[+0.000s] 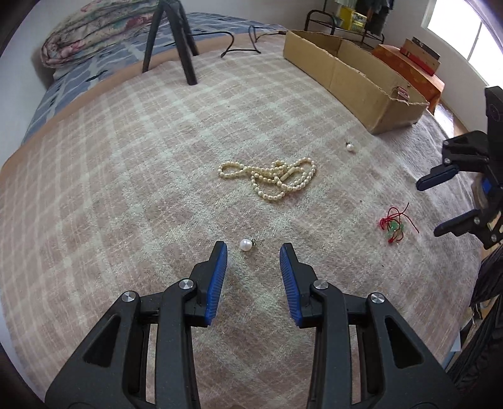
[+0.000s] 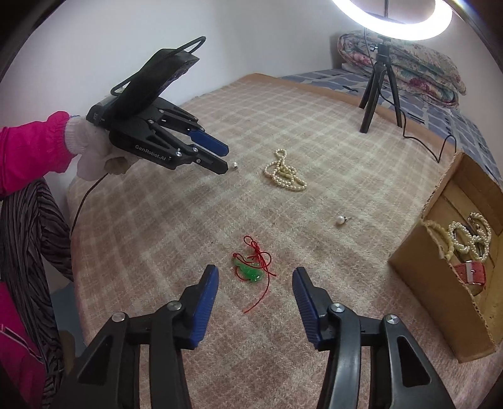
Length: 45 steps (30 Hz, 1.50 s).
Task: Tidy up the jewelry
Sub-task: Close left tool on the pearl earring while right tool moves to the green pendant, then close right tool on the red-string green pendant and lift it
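Pearl strands already lie in the box point(image 2: 440, 302), while a necklace point(image 1: 270, 177), two earrings and a green charm point(image 2: 251, 270) wait mid-blanket, both grippers' jaws released and empty.

Home bedroom: bed with checked blanket point(image 1: 125, 157), folded floral quilt point(image 2: 408, 63), window point(image 1: 465, 28).

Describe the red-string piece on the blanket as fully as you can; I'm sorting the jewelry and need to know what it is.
The red-string piece is a small tangle of thin red cord tied around translucent green bits, perhaps glass or jade-like beads. It lies flat and loose on the checked blanket, one cord end trailing toward the camera. Nothing grips it: the right gripper is open, with a finger on either side of it.
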### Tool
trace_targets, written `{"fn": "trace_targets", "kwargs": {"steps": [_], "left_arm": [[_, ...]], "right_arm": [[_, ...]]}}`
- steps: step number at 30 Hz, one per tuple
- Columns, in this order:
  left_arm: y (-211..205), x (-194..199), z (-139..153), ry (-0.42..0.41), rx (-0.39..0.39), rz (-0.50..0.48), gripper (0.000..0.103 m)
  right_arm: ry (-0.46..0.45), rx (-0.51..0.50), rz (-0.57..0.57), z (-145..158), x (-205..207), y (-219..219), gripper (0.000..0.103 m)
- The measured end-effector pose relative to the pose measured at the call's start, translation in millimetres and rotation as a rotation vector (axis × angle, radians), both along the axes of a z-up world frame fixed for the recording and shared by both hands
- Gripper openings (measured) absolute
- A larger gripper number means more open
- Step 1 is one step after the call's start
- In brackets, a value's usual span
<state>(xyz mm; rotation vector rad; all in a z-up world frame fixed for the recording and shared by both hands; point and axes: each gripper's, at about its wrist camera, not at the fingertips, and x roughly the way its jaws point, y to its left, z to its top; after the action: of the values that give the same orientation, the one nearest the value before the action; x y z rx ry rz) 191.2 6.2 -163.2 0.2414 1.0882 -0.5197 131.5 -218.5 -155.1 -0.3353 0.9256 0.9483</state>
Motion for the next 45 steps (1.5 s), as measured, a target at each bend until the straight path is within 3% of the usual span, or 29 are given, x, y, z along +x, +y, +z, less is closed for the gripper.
{"fn": "trace_targets", "kwargs": {"steps": [9,24,26,31,36,41,45], "left_arm": [[-6,5,-9,-0.019,0.022,-0.079,0.035],[-6,11,-16,0.014,-0.02,-0.088,0.032],[-9,8,-16,0.018,-0.014,-0.1,0.024],[-13,2,-16,0.013,0.005,-0.107,0.023],[-12,-3,-17,0.015,0.009,-0.095,0.023],[-14,-7,-15,0.014,0.018,-0.095,0.018],[-14,-9,-14,0.015,0.02,-0.098,0.014]], "right_arm": [[-0.009,-0.037,0.046,-15,10,17,0.047],[0.011,-0.047,0.08,-28,19,29,0.047],[0.017,-0.05,0.085,-30,19,30,0.044],[0.033,-0.055,0.09,-31,18,31,0.036],[0.028,-0.065,0.092,-32,16,29,0.035],[0.027,-0.071,0.094,-33,16,29,0.033],[0.039,-0.071,0.084,-34,18,28,0.025]]}}
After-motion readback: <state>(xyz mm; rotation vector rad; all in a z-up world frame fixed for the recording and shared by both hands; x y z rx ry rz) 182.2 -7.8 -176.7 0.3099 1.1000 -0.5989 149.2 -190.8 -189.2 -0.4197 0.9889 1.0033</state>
